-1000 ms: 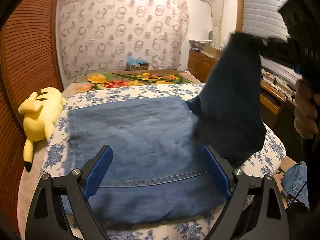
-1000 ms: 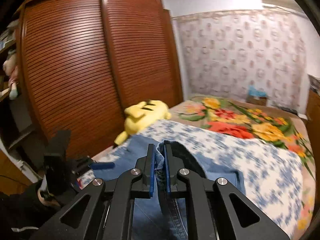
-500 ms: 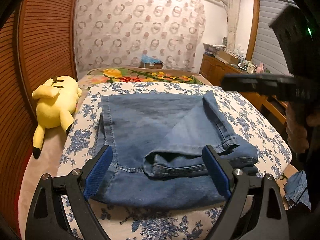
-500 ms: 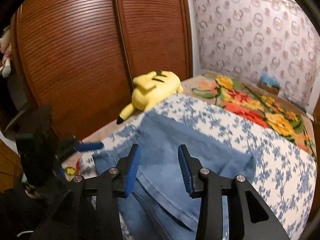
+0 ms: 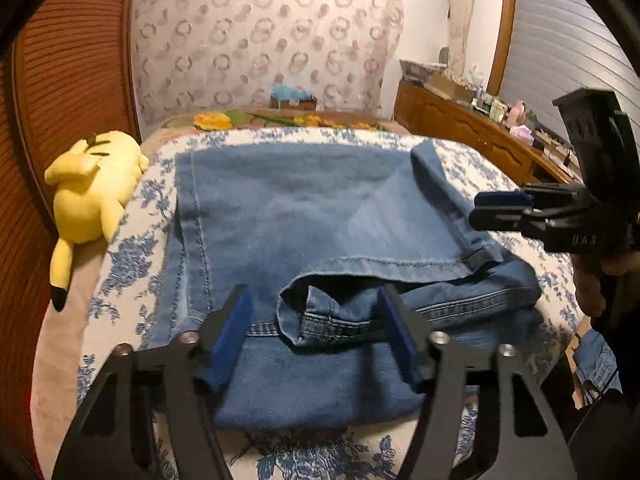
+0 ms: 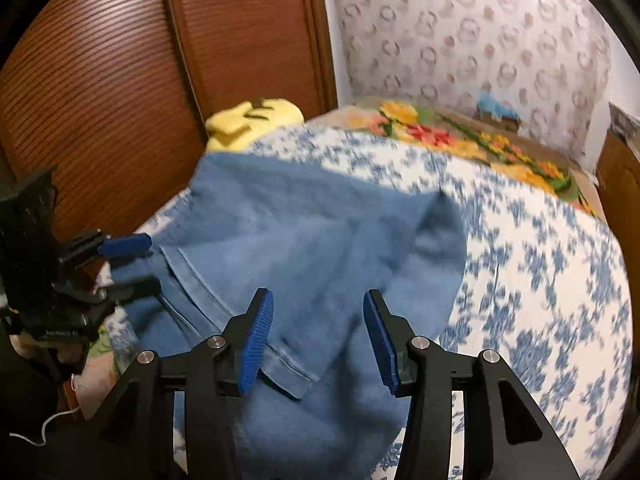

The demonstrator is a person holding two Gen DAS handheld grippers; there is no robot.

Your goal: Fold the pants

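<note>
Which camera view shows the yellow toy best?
The left wrist view: the yellow toy lies whole and sharp beside the jeans. The right wrist view shows only its head, blurred, behind the jeans.

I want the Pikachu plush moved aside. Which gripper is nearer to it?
Left. The left gripper hovers over the jeans nearer the plush; the right gripper is farther.

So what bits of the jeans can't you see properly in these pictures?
- Left wrist view: the jeans' near hem is hidden behind the left hand-held gripper.
- Right wrist view: the jeans are motion-blurred; seams unclear.
- Both views: underneath layers are covered by the top fold.
</note>
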